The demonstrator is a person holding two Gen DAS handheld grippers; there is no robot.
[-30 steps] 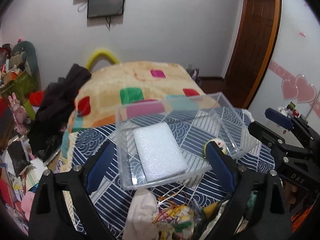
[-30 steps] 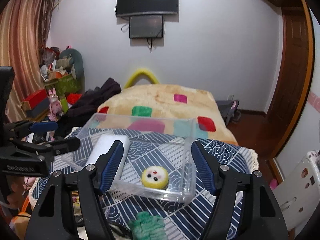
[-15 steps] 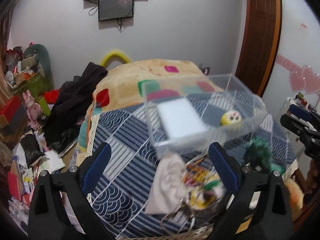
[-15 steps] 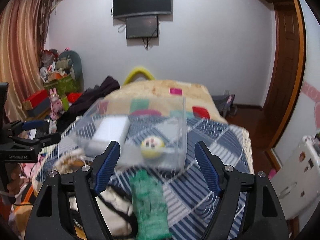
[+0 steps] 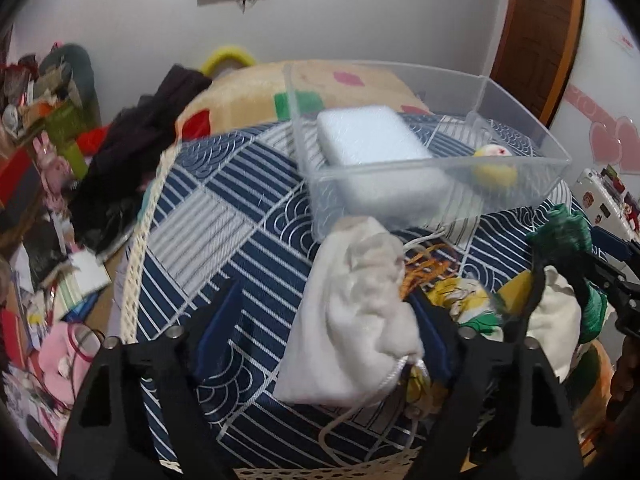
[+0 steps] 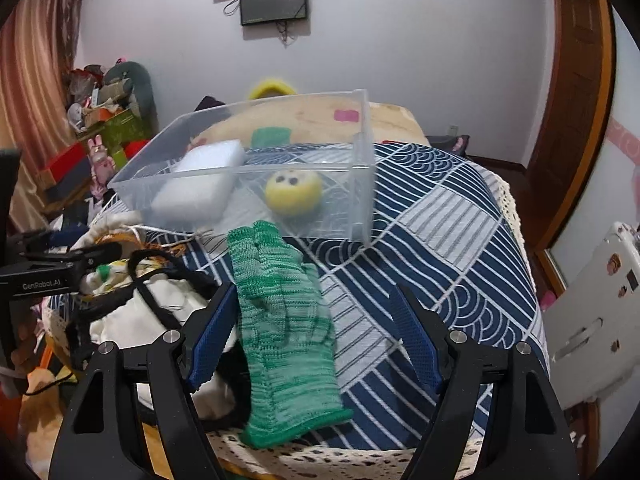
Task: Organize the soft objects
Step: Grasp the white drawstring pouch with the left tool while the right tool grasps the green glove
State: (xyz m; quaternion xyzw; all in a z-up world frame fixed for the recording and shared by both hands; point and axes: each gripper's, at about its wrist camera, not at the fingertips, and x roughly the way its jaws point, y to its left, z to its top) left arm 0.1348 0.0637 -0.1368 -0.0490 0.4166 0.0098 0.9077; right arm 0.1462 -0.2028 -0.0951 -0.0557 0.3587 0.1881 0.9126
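Note:
A white drawstring pouch [image 5: 352, 312] lies on the blue patterned cloth between the fingers of my left gripper [image 5: 326, 292]. Its jaws are closing, and the left pad still stands clear of the pouch. A green knitted glove [image 6: 284, 320] lies between the fingers of my right gripper [image 6: 314, 292], close to the left pad; that gripper is open. Behind both stands a clear plastic box [image 6: 362, 140] holding a white foam block [image 6: 200, 176] and a yellow squishy ball [image 6: 294, 192]. The same box [image 5: 520, 100], block [image 5: 372, 140] and ball [image 5: 494, 168] show in the left wrist view.
A white cloth bag with black straps [image 6: 160, 300] and a colourful item with orange strings [image 5: 460, 296] are heaped at the table's front edge [image 6: 360, 456]. A bed with a patchwork blanket [image 5: 248, 92] stands behind. Clutter [image 5: 48, 120] fills the left side.
Both grippers have dropped and pulled back from the box to the pile at the table's front. The pouch now sits between the left fingers, the glove between the right ones. The left jaws have narrowed.

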